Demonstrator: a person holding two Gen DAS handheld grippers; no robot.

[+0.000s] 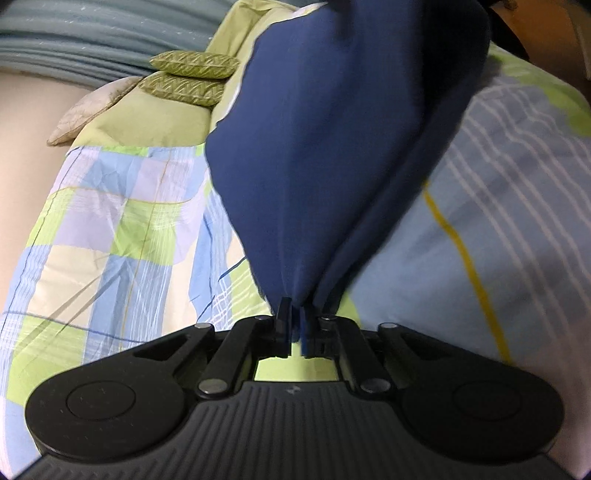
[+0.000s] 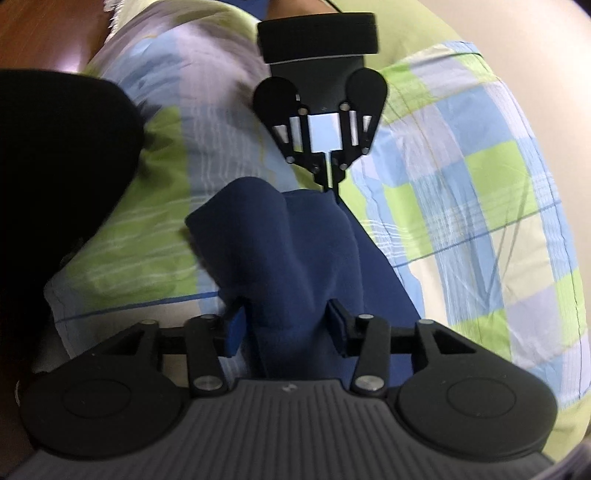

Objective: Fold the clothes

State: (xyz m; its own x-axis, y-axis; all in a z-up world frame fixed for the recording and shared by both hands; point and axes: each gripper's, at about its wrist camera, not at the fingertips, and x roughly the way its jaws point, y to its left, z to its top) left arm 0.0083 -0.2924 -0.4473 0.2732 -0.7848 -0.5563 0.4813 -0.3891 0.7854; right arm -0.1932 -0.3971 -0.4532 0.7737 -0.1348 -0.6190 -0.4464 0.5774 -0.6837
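A navy blue garment (image 1: pixel 332 147) hangs stretched between my two grippers above the bed. In the left wrist view, my left gripper (image 1: pixel 297 317) is shut on a bunched edge of it, and the cloth fans out upward from the jaws. The right wrist view shows the left gripper (image 2: pixel 331 190) from the front, pinching the garment's (image 2: pixel 295 251) far end. My right gripper (image 2: pixel 286 326) has its jaws apart around a thick fold of the cloth. The blue left pad (image 2: pixel 234 328) shows bare beside the fold, so this gripper is open.
Under everything lies a bed sheet (image 1: pixel 110 240) checked in blue, green and white. Two green patterned cushions (image 1: pixel 192 75) and a beige pillow (image 1: pixel 88 110) sit at the far end. A large dark shape (image 2: pixel 55 184) fills the left of the right wrist view, beside a wooden surface (image 2: pixel 44 33).
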